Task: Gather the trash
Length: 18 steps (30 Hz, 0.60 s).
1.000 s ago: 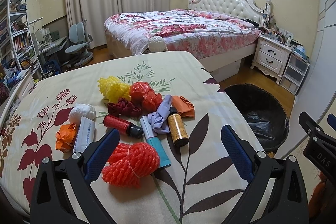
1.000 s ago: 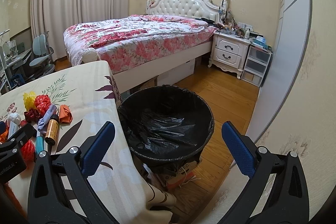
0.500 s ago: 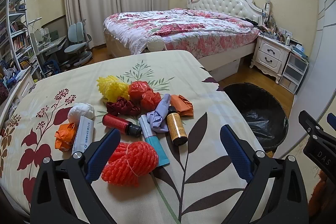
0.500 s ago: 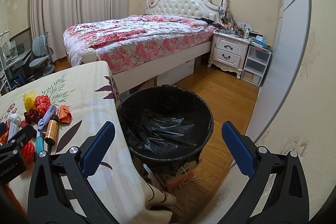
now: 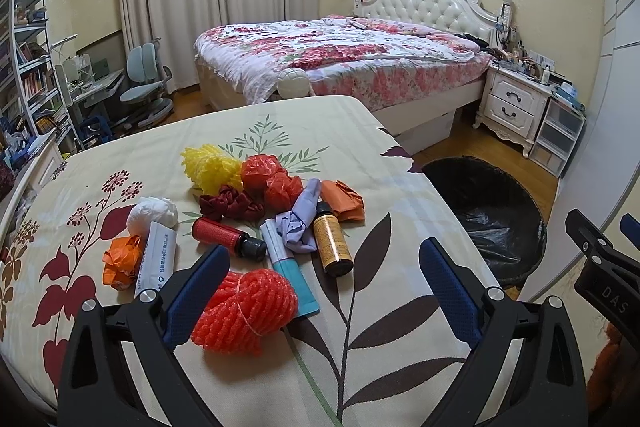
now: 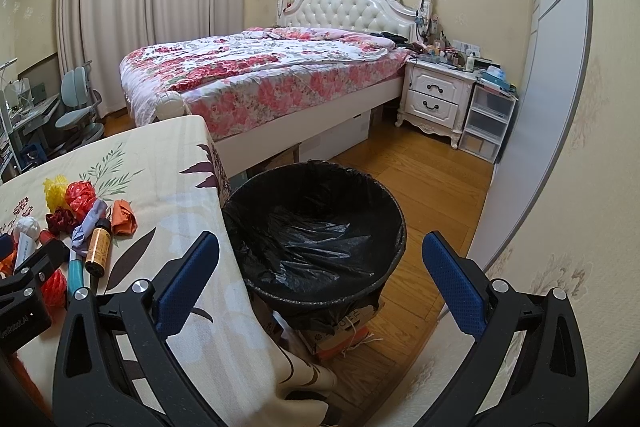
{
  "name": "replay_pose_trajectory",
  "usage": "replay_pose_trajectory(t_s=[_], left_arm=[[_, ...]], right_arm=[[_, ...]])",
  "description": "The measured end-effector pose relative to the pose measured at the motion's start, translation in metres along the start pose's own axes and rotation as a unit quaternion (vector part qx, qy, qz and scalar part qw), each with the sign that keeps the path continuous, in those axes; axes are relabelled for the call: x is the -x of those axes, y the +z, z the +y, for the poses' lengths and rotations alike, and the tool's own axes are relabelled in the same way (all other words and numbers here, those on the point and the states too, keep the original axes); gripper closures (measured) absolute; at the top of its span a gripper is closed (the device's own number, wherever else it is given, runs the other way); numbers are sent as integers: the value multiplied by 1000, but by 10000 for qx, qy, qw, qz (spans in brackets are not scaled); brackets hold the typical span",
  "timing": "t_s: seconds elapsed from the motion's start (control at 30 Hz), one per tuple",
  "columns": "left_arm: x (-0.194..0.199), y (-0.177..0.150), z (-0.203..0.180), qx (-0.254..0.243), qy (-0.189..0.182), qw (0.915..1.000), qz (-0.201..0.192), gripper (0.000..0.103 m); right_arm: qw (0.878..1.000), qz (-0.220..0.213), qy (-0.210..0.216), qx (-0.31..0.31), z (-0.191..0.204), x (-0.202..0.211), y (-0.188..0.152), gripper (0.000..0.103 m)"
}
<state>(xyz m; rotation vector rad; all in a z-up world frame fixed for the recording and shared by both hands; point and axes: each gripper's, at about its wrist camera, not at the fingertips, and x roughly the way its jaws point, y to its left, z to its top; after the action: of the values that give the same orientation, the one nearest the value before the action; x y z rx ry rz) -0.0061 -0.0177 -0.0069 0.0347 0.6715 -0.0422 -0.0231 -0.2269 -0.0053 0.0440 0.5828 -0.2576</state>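
Observation:
Trash lies in a heap on the leaf-print table (image 5: 400,339): an orange-red foam net (image 5: 246,311) nearest me, a teal tube (image 5: 288,271), an amber bottle (image 5: 332,245), a red bottle (image 5: 226,237), a purple wrapper (image 5: 300,223), a yellow foam net (image 5: 210,167) and crumpled orange paper (image 5: 344,201). My left gripper (image 5: 324,285) hangs open just above the table, its left pad beside the foam net. My right gripper (image 6: 320,275) is open and empty above the black-lined bin (image 6: 316,227) beside the table's right edge.
A white paper ball (image 5: 152,213), a white tube (image 5: 158,261) and an orange wrapper (image 5: 122,261) lie at the heap's left. Behind the table stand a floral bed (image 5: 340,55), a white nightstand (image 5: 514,103) and a desk chair (image 5: 144,87). A wardrobe wall (image 6: 560,107) runs along the right.
The left gripper has drifted slightly, so the heap sits a touch higher and further left in its view. The right gripper has hardly moved.

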Motion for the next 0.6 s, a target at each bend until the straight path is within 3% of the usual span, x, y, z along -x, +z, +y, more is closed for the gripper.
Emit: replay_pose_trajectory(t_s=[0.3,0.47,0.6], left_arm=[[4,-5,-1,-1,26,10000,25,17],[15,-13,13,26,174,9998,24,17],[18,-24,29,85,312,9994,114,17]], right_arm=[[9999,80,95,22,2,1,-3,5],[9995,173,251,54,10,2,-3,17],[9989,247,376,90,17,3,-4,20]])
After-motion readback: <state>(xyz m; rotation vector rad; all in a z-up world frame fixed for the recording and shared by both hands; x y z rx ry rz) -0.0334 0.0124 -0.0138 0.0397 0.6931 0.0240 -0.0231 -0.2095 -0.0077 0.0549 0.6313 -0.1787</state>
